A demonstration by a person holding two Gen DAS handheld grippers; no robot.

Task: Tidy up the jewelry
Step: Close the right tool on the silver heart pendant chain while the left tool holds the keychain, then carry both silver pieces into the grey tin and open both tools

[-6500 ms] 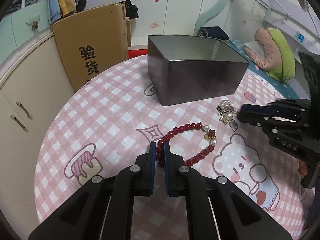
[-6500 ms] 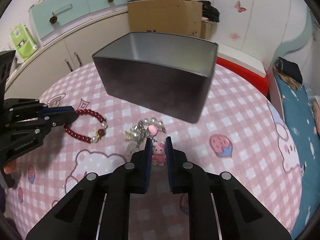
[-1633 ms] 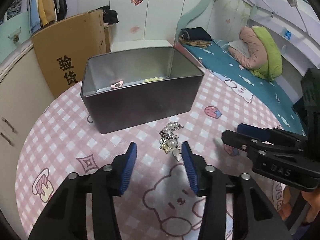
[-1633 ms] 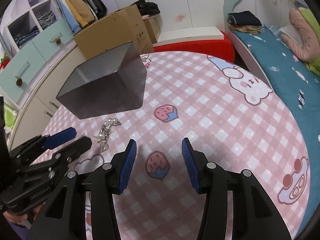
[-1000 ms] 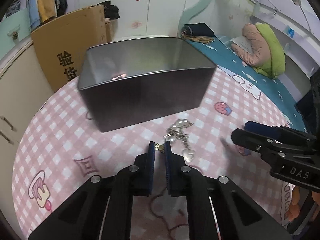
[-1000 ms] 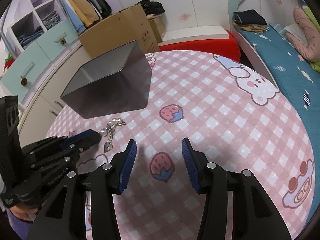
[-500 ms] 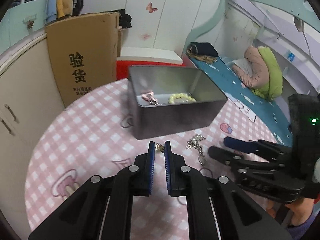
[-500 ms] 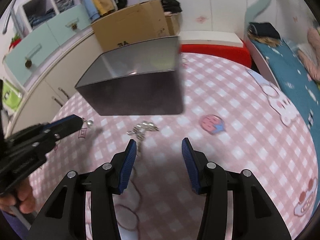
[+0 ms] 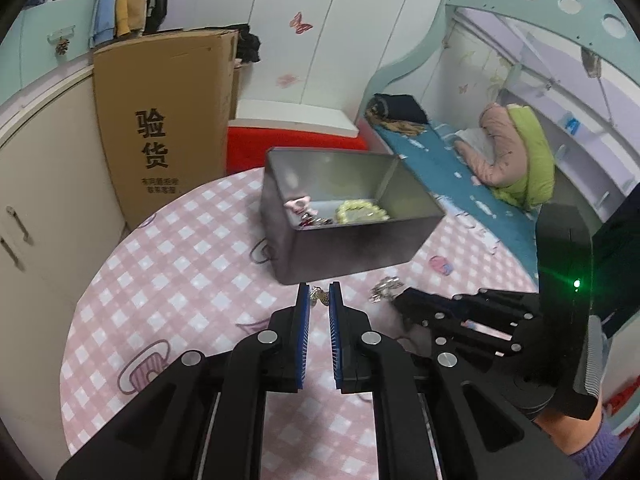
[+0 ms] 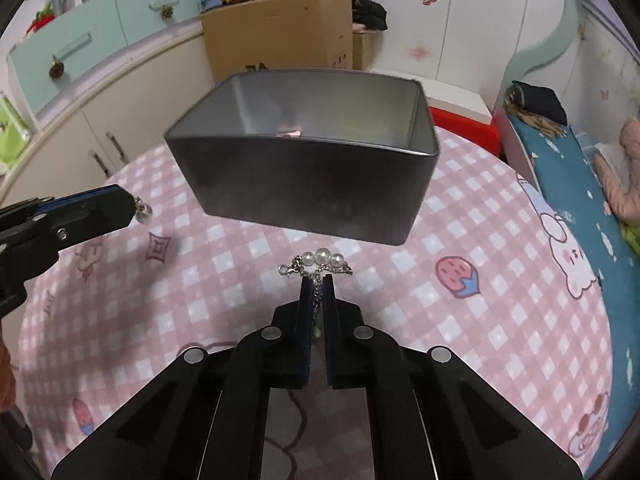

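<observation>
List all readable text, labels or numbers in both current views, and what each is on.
"验货": large black characters on the front of the tall brown cardboard box, left wrist view.
Two lines of small black print beneath those characters: too small to read.
Black marking low on the same cardboard box in the right wrist view, cut off by the grey metal tin: unreadable.
Blue label on the white shelf by the bed: too small to read.
No text on the tin or the pink checked tablecloth, only cartoon prints.
</observation>
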